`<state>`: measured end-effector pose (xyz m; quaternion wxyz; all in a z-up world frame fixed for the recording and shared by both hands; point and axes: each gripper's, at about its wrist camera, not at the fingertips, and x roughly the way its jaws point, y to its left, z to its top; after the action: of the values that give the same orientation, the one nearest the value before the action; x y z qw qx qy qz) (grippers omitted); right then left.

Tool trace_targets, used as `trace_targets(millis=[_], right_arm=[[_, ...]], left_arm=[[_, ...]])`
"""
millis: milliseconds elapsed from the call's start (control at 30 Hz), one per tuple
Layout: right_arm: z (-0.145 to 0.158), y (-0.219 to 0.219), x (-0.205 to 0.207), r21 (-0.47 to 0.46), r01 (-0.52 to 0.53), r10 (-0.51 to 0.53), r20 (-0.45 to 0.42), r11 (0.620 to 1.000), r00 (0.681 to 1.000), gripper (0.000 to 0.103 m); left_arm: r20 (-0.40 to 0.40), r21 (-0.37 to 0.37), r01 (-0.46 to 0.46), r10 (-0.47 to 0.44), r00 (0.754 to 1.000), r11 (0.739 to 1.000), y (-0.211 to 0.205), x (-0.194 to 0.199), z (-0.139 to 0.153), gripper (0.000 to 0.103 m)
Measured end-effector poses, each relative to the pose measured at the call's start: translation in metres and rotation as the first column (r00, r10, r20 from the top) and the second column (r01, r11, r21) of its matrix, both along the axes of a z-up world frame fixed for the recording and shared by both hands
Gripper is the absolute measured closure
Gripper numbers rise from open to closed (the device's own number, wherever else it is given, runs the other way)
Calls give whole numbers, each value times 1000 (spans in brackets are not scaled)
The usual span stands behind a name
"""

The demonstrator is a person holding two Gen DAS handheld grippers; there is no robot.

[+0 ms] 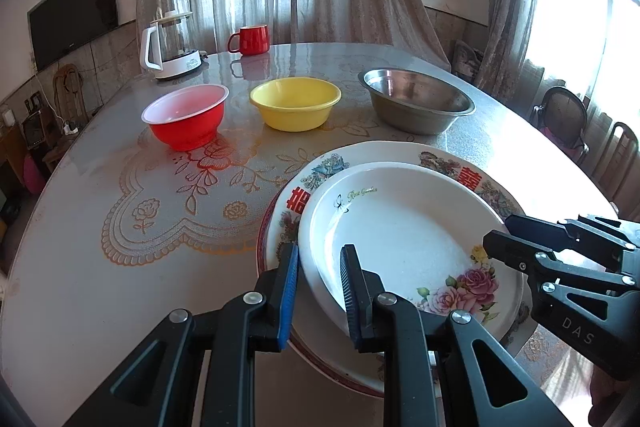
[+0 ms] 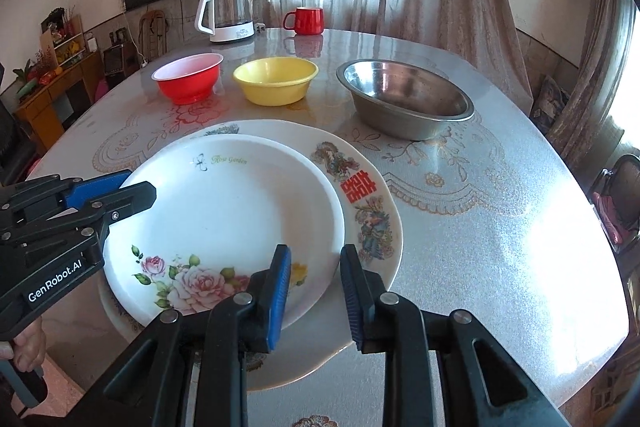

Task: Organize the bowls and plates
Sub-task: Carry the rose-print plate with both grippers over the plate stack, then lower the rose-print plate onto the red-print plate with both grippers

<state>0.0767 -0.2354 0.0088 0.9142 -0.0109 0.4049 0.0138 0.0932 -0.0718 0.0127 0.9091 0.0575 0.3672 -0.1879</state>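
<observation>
We had both grippers at the near edge of the round table, working on the stacked plates. The white rose plate lay inside the larger patterned plate, which carries red characters and birds on its rim.

Our left gripper straddled the left rim of the rose plate, one blue-padded finger outside the rim and the other over the plate's well. The jaws stood narrow and seemed to pinch that rim, though the contact itself was hard to make out. In the right wrist view the same gripper reached in from the left, its tips at the plate's edge.

Our right gripper sat over the near right rim of the rose plate, its left finger above the white plate and its right finger above the patterned rim. The jaws stood a little apart and we could not tell whether the pads pressed on anything.

Farther back stood three bowls in a row, apart from each other: a red bowl at left, a yellow bowl in the middle, and a steel bowl at right. Beyond them, near the far edge, stood a white kettle and a red mug.
</observation>
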Motion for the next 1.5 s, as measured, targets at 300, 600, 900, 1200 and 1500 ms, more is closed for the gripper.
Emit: trace_targets(millis=[300, 600, 900, 1200, 1500], right_arm=[[9, -34, -6, 245, 58, -64, 15, 968, 998, 76], [7, -80, -6, 416, 211, -221, -23, 885, 975, 72], [-12, -79, 0, 470, 206, -192, -78, 858, 978, 72], [-13, -67, 3, 420, 177, -167, -61, 890, 984, 72], [-11, -61, 4, 372, 176, -166, -58, 912, 984, 72]], left_arm=[[-6, 5, 16, -16, 1000, 1000, -5, -6, -2, 81], [-5, -7, -2, 1, 1000, 1000, 0, -8, 0, 77], [-12, -16, -12, 12, 1000, 1000, 3, -12, 4, 71], [-50, -43, -48, 45, 998, 998, 14, -8, 0, 64], [-43, -91, -85, 81, 996, 992, 29, -9, 5, 65]])
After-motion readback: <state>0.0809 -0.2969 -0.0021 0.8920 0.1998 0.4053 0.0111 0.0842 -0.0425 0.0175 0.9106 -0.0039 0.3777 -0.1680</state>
